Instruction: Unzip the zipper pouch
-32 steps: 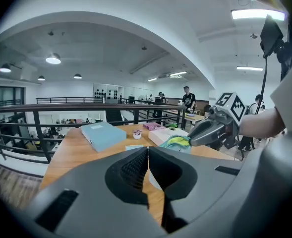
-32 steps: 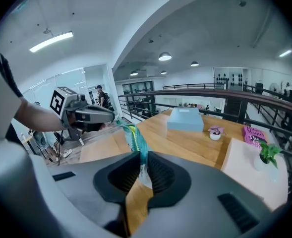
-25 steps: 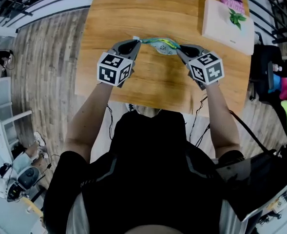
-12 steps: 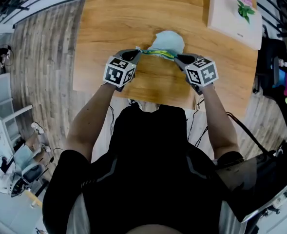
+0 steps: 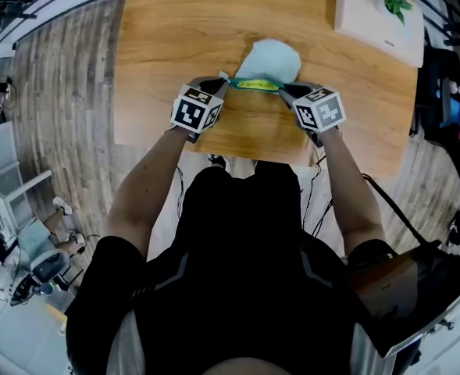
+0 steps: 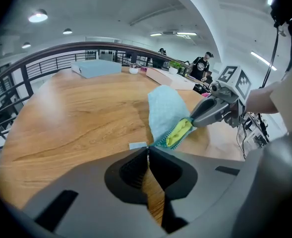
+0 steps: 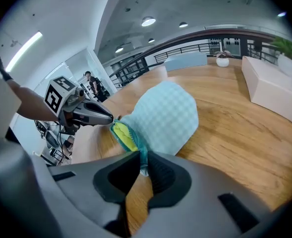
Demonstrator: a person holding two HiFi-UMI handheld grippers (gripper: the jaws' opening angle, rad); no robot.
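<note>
Closest to the person, both grippers sat low over the near edge of the desk (image 5: 175, 22). The left gripper (image 6: 147, 149) had its jaws pressed together on just a sliver at one end of the teal zipper (image 5: 254, 84), and a small white tag (image 6: 138, 145) poked out beside the tips. The right gripper (image 7: 143, 163) had its jaws pinched on the zipper's other end, with a bit more tape between them.

The zipper pouch (image 5: 270, 59) was strung between the two pinches, its checked blue body lying on the desk beyond them. The yellow lining (image 6: 178, 132) showed through the gap, so I'd say it was mostly unzipped.

Worries from there: that left pinch was so thin that an extra sideways tug could pop the tape out. I couldn't tell which side had the slider, and if neither did, pulling apart would only stretch the zipper. Nothing pinned the body down either, so it'd probably drag or lift. The white box (image 5: 374, 18) at the far corner stood well apart — no risk there.
</note>
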